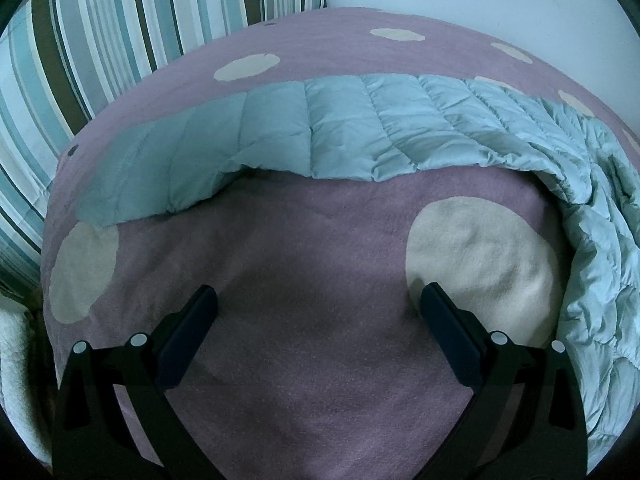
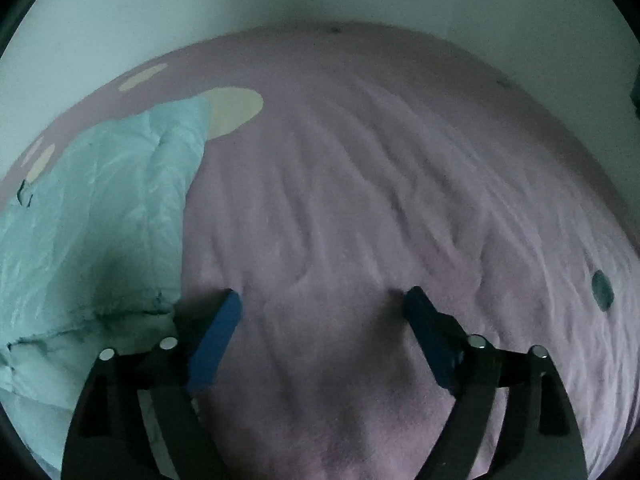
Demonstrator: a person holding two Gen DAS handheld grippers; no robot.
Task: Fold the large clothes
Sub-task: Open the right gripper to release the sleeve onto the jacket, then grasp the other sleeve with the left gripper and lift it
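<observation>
Looking down both wrist cameras, I see my left gripper (image 1: 318,298) spread wide over the mauve spotted blanket (image 1: 312,360), gripping nothing. My right gripper (image 2: 322,300) is likewise released, only bare blanket between its fingers. The pale blue quilted jacket (image 1: 360,136) lies ahead of the left tongs, a long sleeve-like band running crosswise and bunching down to the right. From the right tongs it sits just beside the left finger (image 2: 218,332), so I judge the right hand nearer.
</observation>
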